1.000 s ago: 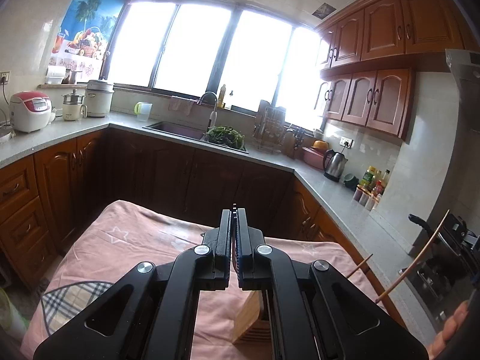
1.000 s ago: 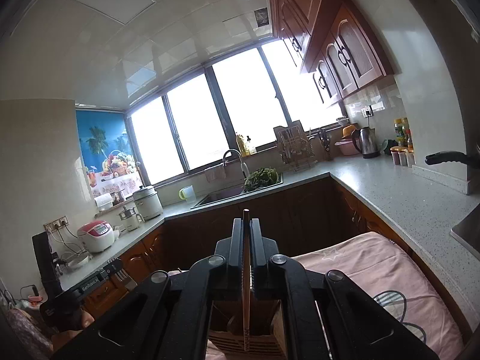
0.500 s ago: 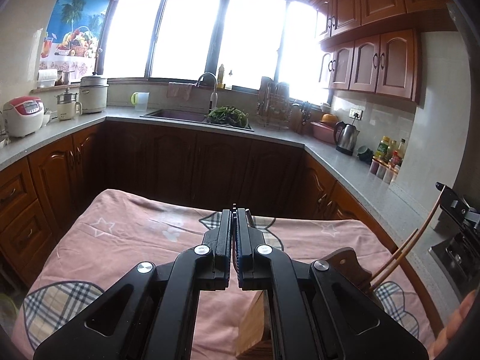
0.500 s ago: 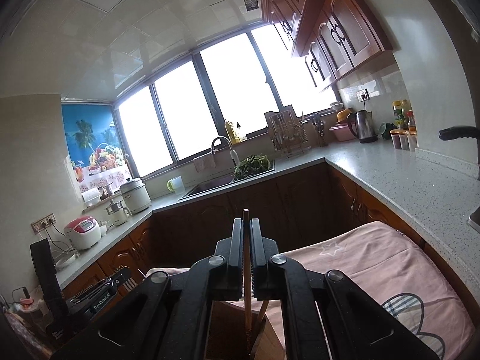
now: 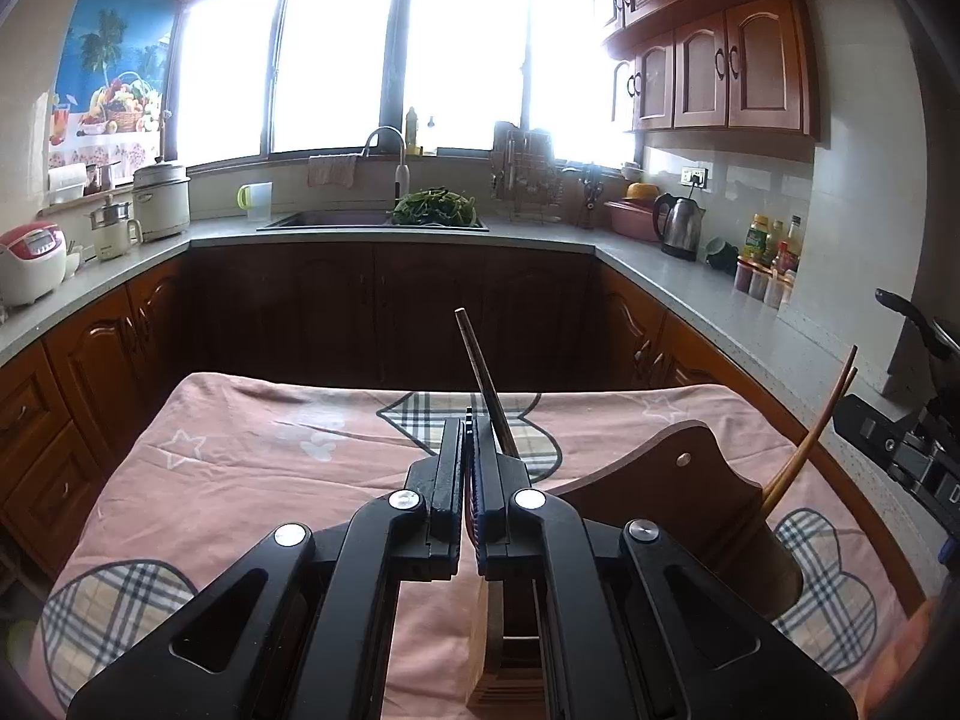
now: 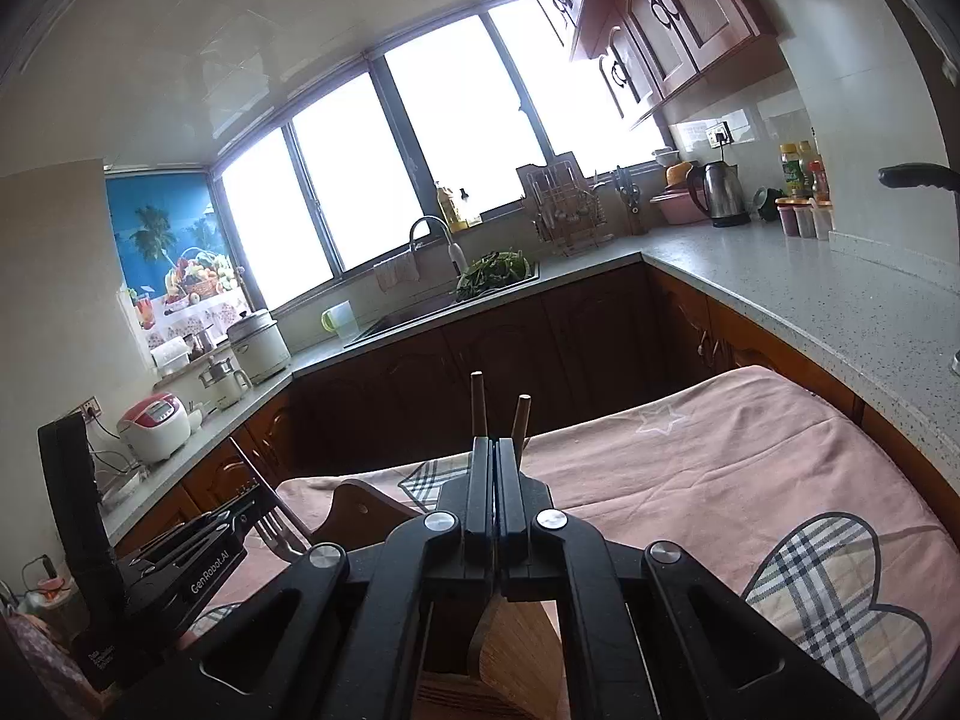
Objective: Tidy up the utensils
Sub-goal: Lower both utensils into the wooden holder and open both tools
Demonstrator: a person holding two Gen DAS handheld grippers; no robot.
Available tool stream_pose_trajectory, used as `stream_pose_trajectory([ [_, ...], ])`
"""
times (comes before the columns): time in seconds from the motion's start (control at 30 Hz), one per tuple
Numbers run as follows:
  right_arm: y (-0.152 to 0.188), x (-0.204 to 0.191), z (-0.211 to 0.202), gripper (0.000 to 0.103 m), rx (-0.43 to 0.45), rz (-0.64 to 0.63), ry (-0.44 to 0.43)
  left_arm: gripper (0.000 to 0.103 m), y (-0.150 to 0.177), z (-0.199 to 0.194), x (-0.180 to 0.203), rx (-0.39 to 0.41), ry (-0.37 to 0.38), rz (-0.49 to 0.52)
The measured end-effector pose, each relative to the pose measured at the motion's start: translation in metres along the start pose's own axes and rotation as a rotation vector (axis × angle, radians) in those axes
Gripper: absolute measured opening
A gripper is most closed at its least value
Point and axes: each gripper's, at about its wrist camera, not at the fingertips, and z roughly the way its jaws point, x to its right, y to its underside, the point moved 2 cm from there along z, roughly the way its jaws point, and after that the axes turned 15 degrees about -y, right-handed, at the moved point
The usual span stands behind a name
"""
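A wooden utensil holder [image 5: 690, 480] stands on the pink cloth, just under both grippers. My left gripper [image 5: 468, 417] is shut. A fork's dark handle [image 5: 480, 372] rises slanting past its right finger. In the right wrist view the fork [image 6: 279, 531] hangs tines down at that gripper's tip, left of the holder's back plate [image 6: 354, 504]. My right gripper [image 6: 495, 441] is shut with nothing between its pads. Two wooden chopsticks [image 6: 477, 402] stand just beyond its fingertips. In the left wrist view these chopsticks [image 5: 810, 450] lean out of the holder's round cup.
A table under a pink cloth with plaid hearts [image 5: 240, 480] fills the foreground. Dark cabinets and a grey counter [image 5: 720, 312] ring it, with a sink [image 5: 372, 219], a kettle [image 5: 678, 228] and a rice cooker [image 5: 30, 261]. A black pan handle [image 6: 918, 177] juts in at the right.
Both grippers have sunk toward the holder. The chopstick that stood between my right fingers is out of them, and two stand beyond. The fork handle now shows above my left fingers.
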Motion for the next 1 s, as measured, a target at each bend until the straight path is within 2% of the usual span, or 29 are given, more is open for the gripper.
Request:
stream_pose_trajectory([
  [0.37,0.003,0.001,0.005,0.001,-0.033,0.018,-0.008,0.003,0.0,-0.002,0.005,-0.014,0.018,0.019],
  [0.47,0.002,0.001,0.005,0.006,-0.041,0.027,-0.012,0.01,-0.001,-0.002,0.006,-0.023,0.025,0.024],
  [0.5,0.002,0.001,0.005,0.006,-0.042,0.032,-0.014,0.016,0.0,-0.002,0.006,-0.025,0.025,0.024],
  [0.67,0.003,0.003,0.002,0.007,-0.048,0.054,-0.015,0.023,0.0,-0.006,0.002,-0.026,0.023,0.011],
  [0.8,0.002,0.005,-0.001,0.009,-0.049,0.064,-0.009,0.037,-0.002,-0.009,0.002,-0.02,0.018,0.008],
  [0.83,0.002,0.005,-0.003,0.012,-0.047,0.068,-0.007,0.038,-0.002,-0.01,0.001,-0.02,0.018,0.007],
  [0.9,0.0,0.006,-0.006,0.022,-0.04,0.076,-0.008,0.049,-0.001,-0.013,-0.002,-0.025,0.017,0.001],
  [0.97,-0.001,0.006,-0.011,0.036,-0.034,0.079,-0.009,0.052,0.001,-0.017,-0.005,-0.028,0.019,-0.002],
  [1.0,-0.002,0.006,-0.013,0.04,-0.031,0.08,-0.012,0.056,0.002,-0.018,-0.007,-0.032,0.017,-0.002],
])
